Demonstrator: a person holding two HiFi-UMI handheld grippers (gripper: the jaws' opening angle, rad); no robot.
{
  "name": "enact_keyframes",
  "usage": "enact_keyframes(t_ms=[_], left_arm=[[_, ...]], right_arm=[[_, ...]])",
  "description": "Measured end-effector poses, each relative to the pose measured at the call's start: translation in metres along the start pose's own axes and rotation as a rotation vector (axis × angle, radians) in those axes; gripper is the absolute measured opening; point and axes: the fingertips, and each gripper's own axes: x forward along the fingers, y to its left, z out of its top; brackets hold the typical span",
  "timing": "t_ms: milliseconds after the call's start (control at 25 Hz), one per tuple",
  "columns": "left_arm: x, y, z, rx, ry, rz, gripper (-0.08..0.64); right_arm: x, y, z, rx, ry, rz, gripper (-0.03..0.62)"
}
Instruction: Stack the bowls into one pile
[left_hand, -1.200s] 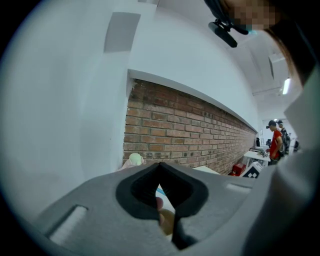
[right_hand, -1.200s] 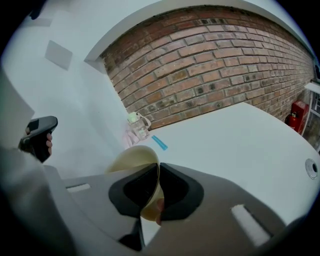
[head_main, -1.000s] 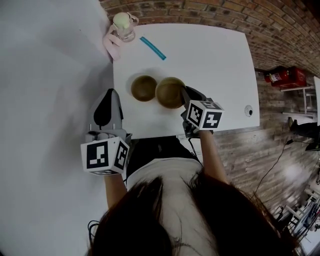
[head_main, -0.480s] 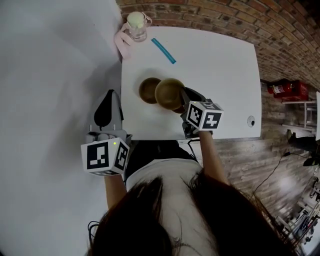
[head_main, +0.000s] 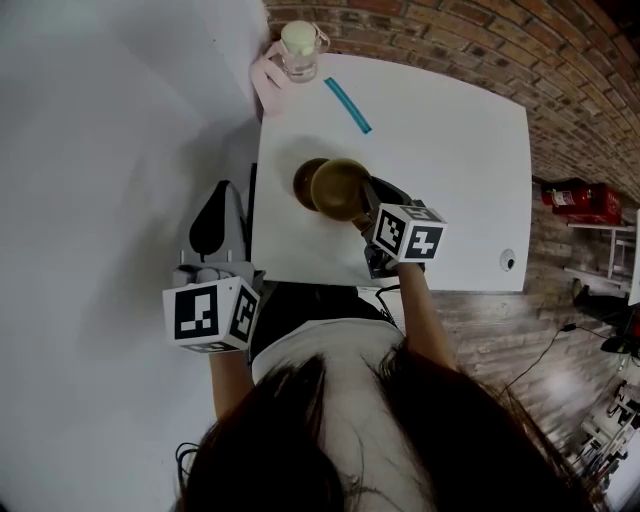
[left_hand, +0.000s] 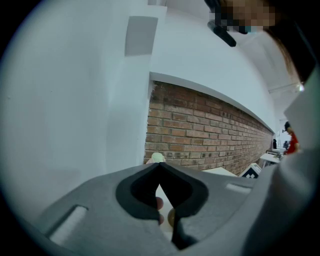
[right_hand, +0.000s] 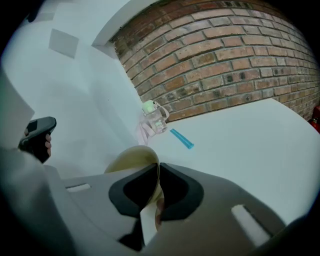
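Bowl (right_hand: 131, 159) in right claw (right_hand: 159, 169), second bowl (head_main: 304, 181) (half hidden)

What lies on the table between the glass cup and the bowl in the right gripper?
A blue stick lies flat on the white table between the cup and the held bowl. The head view shows it best.

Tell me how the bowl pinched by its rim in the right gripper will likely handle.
The bowl looks stiff: its thin rim shows no bending in the right gripper. Probably light, since a one-sided pinch carries it. Held off-centre, it may tilt or swing.
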Motion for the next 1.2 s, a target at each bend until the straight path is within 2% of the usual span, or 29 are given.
enact_keyframes(t_ms=[520, 1200], left_arm=[[-0.001, 0.027, -0.007, -0.020, 0.017, 0.050, 0.000], [-0.001, 0.041, -0.016, -0.032, 0.045, 0.084, 0.000]], right_arm=[[0.027, 0.013, -0.010, -0.011, 0.054, 0.016, 0.023], [0.051, 0.016, -0.023, -0.034, 0.110, 0.009, 0.025]])
